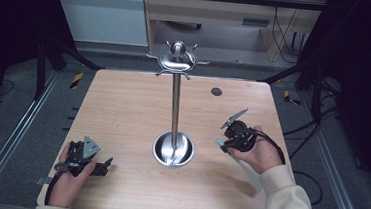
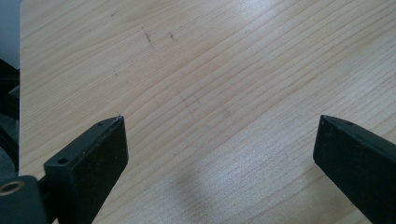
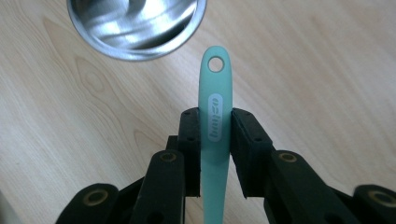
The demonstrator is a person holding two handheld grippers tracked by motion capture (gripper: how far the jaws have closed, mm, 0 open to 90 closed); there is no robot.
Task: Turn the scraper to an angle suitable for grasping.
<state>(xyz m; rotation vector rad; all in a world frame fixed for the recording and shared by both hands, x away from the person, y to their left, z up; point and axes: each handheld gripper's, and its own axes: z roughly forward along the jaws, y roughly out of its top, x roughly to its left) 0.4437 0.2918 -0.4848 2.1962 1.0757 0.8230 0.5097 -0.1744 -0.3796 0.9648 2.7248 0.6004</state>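
Teal handle point(image 3: 215, 116) is clamped between the right gripper's point(image 3: 215, 122) jaws.

Wood table point(image 1: 123, 104) w/ steel hook stand point(image 1: 172, 148) at centre-near; small dark disc point(image 1: 216, 91) far right.

Your teal handle point(image 3: 215, 116) | slim, flat, hole at its tip, oval logo | clamped between right gripper's point(image 3: 214, 122) jaws | tip near steel stand base point(image 3: 135, 28)

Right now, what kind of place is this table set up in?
Probably a lab or recording workspace: a bare wooden table inside a dark metal frame, cables on the floor behind, and hand-held grippers, the right gripper clamping a teal handle.
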